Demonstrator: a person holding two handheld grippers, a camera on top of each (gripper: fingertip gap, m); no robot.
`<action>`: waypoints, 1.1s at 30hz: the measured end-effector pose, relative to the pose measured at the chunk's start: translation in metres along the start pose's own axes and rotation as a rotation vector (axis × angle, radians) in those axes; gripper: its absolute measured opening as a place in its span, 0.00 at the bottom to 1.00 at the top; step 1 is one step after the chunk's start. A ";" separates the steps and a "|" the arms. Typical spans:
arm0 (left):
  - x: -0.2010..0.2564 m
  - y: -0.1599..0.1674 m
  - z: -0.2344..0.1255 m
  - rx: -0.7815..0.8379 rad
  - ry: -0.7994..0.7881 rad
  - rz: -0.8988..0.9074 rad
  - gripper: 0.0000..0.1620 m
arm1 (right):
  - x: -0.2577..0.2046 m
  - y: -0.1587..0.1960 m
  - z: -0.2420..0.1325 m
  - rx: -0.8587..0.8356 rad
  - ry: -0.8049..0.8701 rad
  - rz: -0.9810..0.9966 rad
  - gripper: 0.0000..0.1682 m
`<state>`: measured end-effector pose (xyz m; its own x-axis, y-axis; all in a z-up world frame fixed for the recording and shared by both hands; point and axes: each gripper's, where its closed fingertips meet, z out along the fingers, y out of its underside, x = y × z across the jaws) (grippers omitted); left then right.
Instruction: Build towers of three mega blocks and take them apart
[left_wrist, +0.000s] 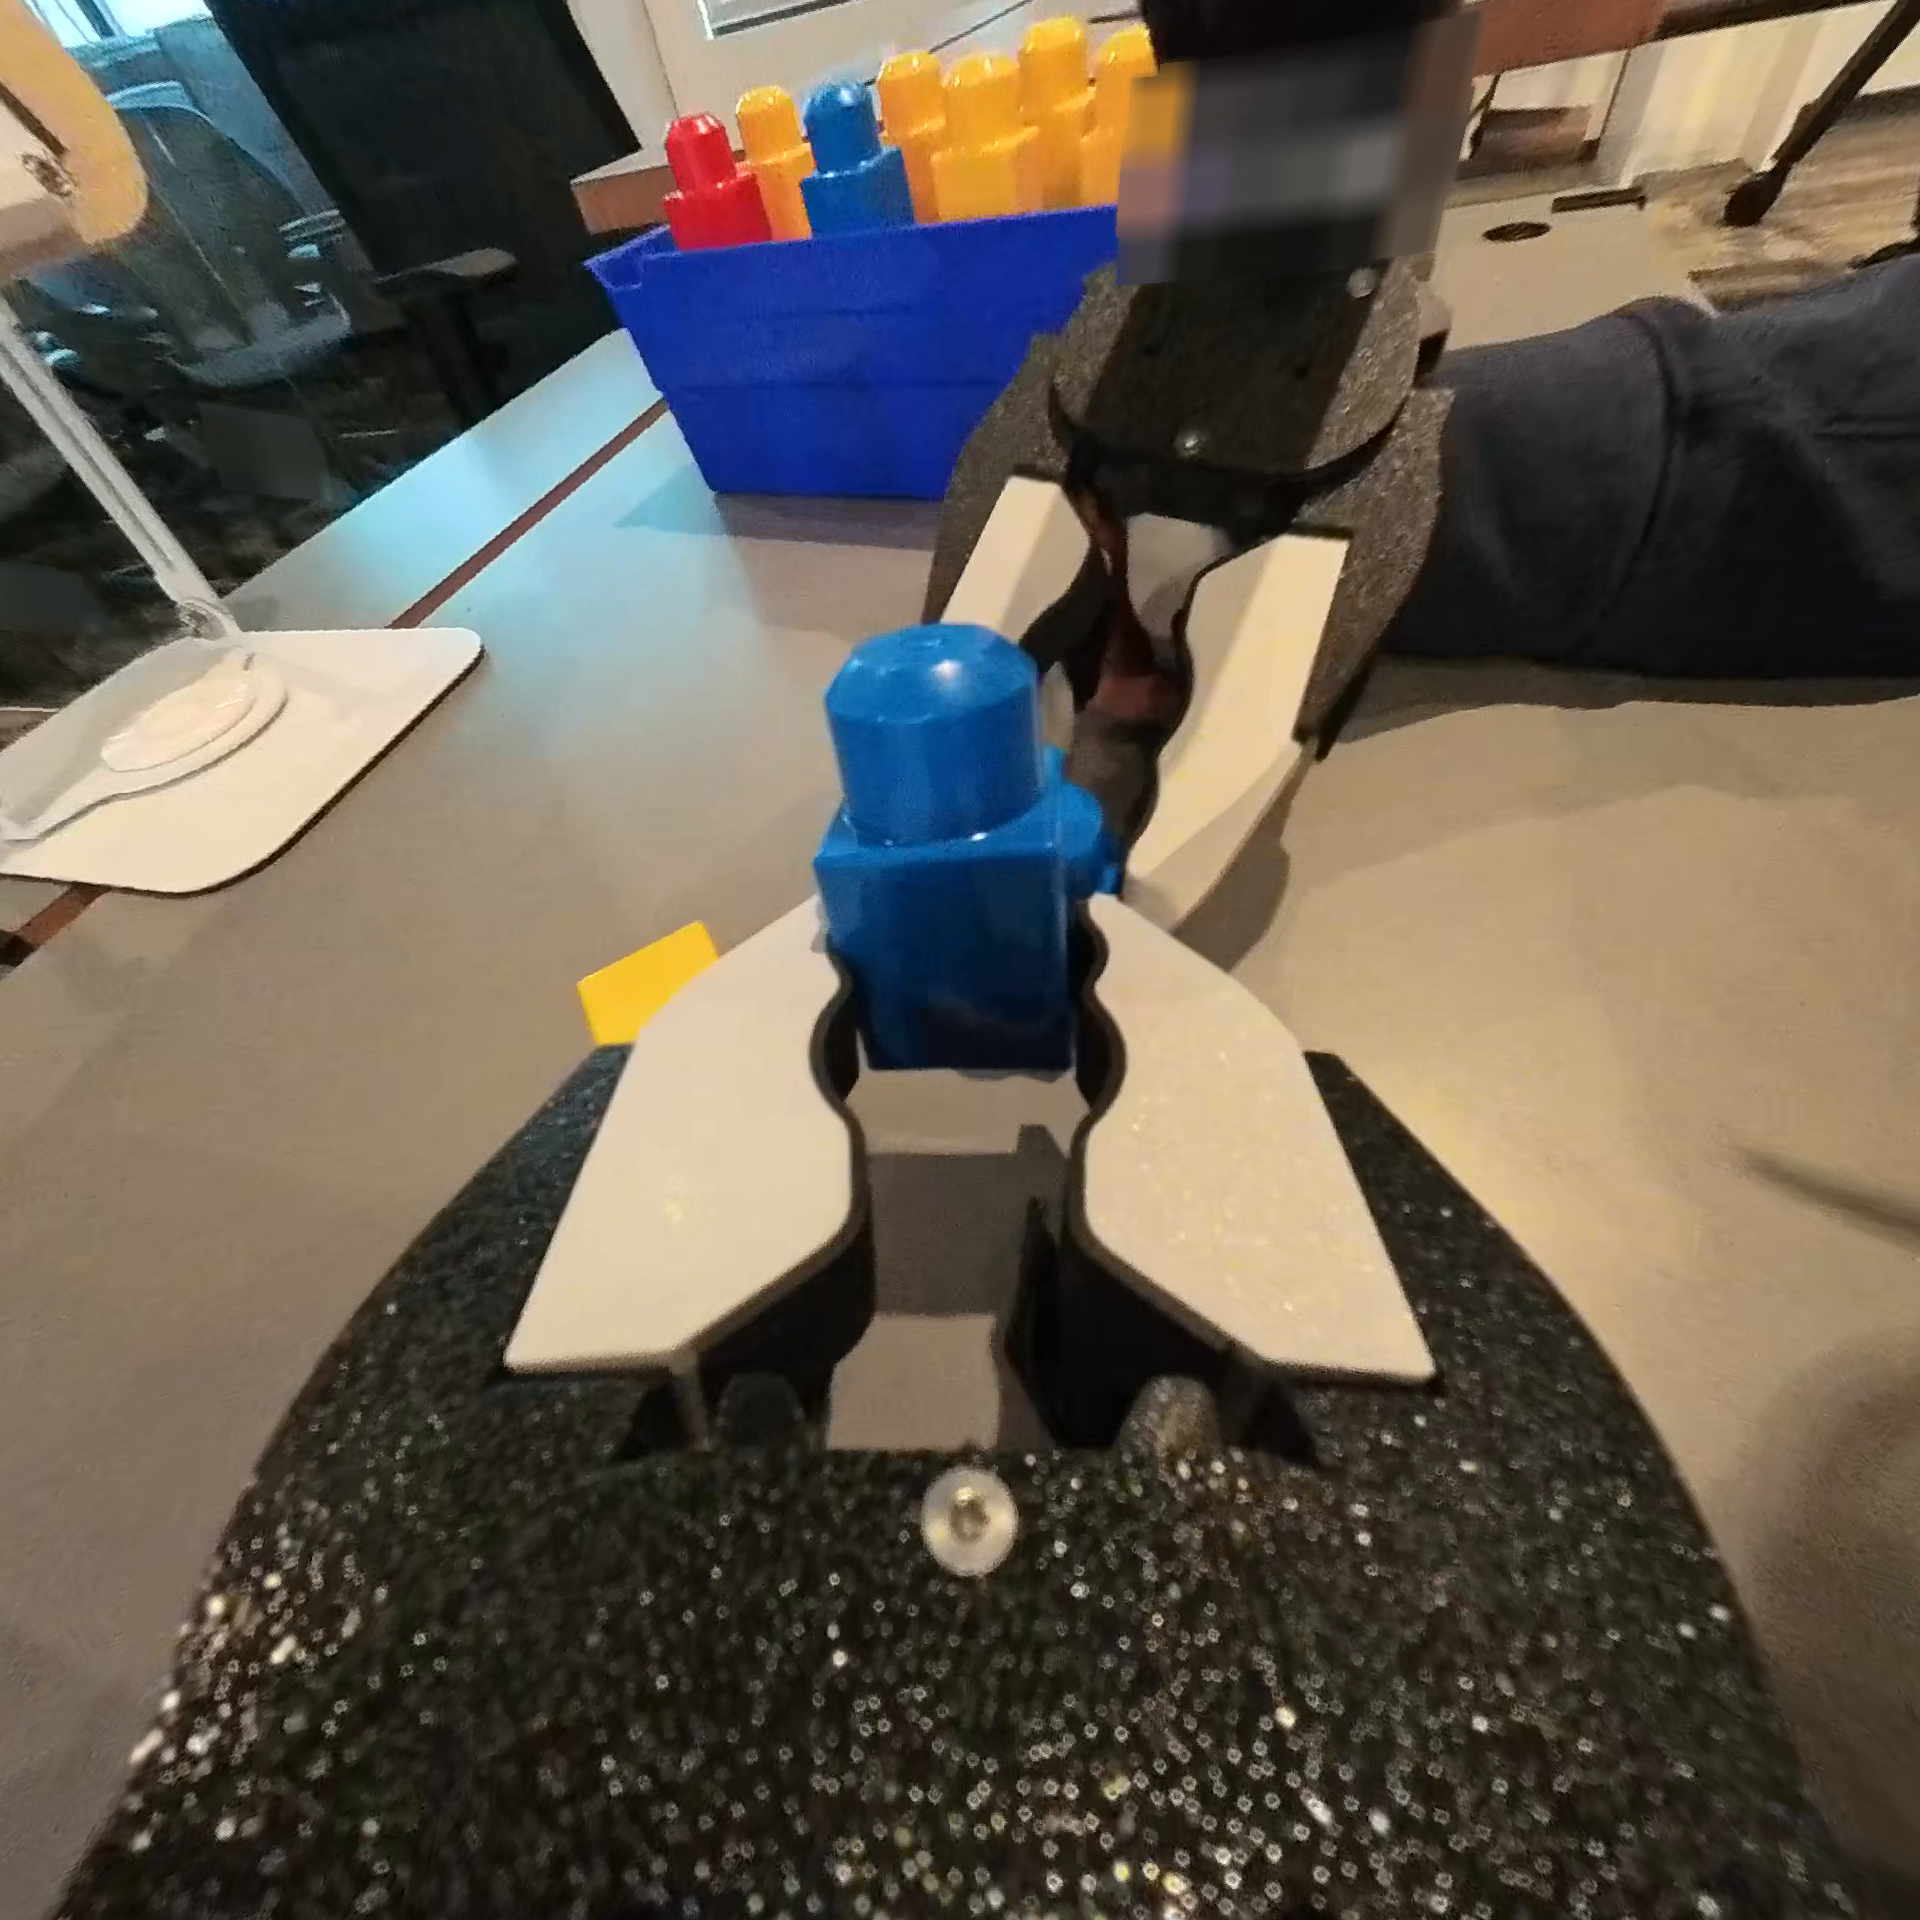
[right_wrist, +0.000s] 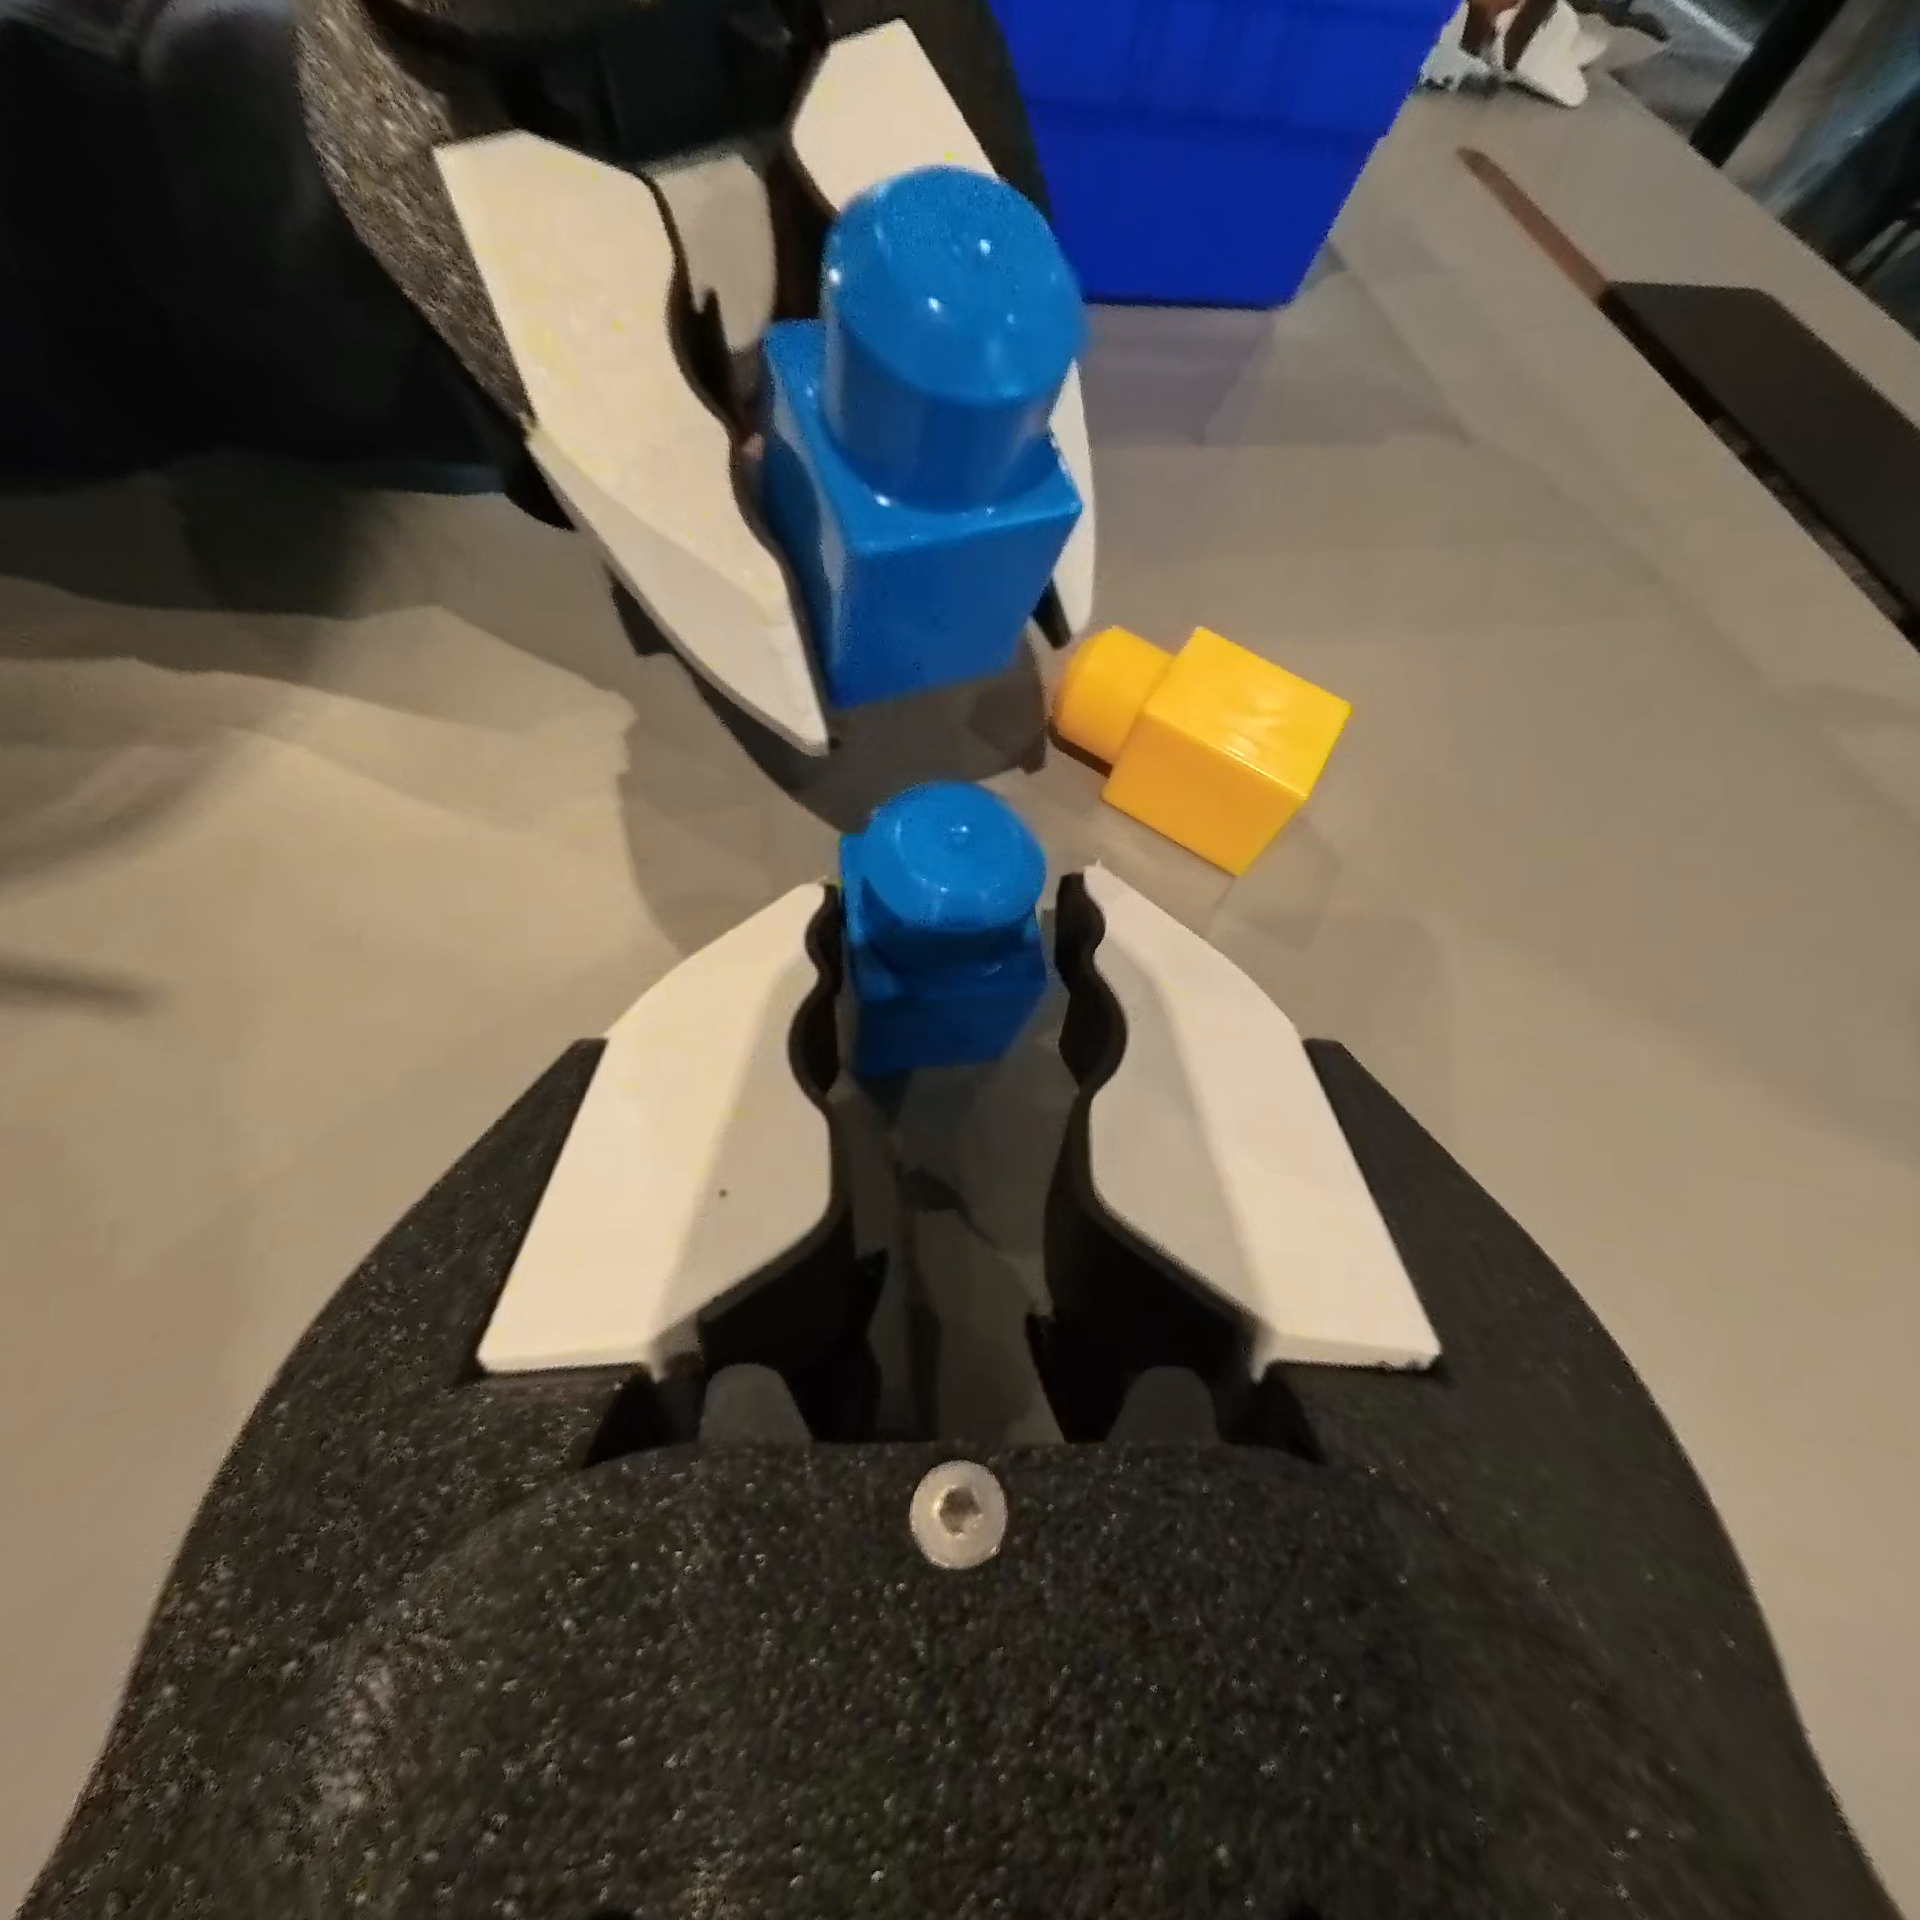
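My left gripper (left_wrist: 961, 925) is shut on a blue block (left_wrist: 945, 831), stud up. In the right wrist view this block (right_wrist: 925, 468) hangs in the left gripper (right_wrist: 935, 675), just above and behind a second blue block (right_wrist: 945, 935). My right gripper (right_wrist: 951, 883) is shut on that lower block, stud up, near the table. A small gap separates the two blue blocks. A yellow block (right_wrist: 1216, 748) lies on its side on the grey table (right_wrist: 1507, 935), right of both; only its corner shows in the left wrist view (left_wrist: 649, 982). The right gripper's fingers (left_wrist: 1247, 675) face me there.
A blue bin (left_wrist: 862, 353) at the back holds red (left_wrist: 707, 177), yellow (left_wrist: 987, 125) and blue (left_wrist: 847, 145) blocks; it also shows in the right wrist view (right_wrist: 1205, 156). A white lamp base (left_wrist: 208, 748) stands at the left. A dark sleeve (left_wrist: 1662, 488) rests at the right. The tips of both grippers are at nearly the same place.
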<state>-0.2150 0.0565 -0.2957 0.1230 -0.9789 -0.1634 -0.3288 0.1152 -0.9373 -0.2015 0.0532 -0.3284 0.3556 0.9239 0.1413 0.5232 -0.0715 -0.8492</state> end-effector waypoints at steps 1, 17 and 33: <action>0.001 0.000 0.000 0.001 0.008 -0.003 0.23 | 0.001 0.002 0.001 -0.015 0.009 -0.003 0.22; 0.025 -0.006 0.010 0.026 0.095 0.070 0.23 | -0.004 -0.073 -0.066 0.572 -0.133 0.067 0.22; 0.031 0.011 0.018 -0.117 0.122 0.051 0.22 | -0.015 -0.074 -0.056 0.525 -0.160 0.035 0.21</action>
<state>-0.1976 0.0304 -0.3166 -0.0086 -0.9864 -0.1642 -0.4397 0.1512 -0.8853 -0.2025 0.0232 -0.2390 0.2226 0.9728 0.0640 0.0417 0.0561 -0.9976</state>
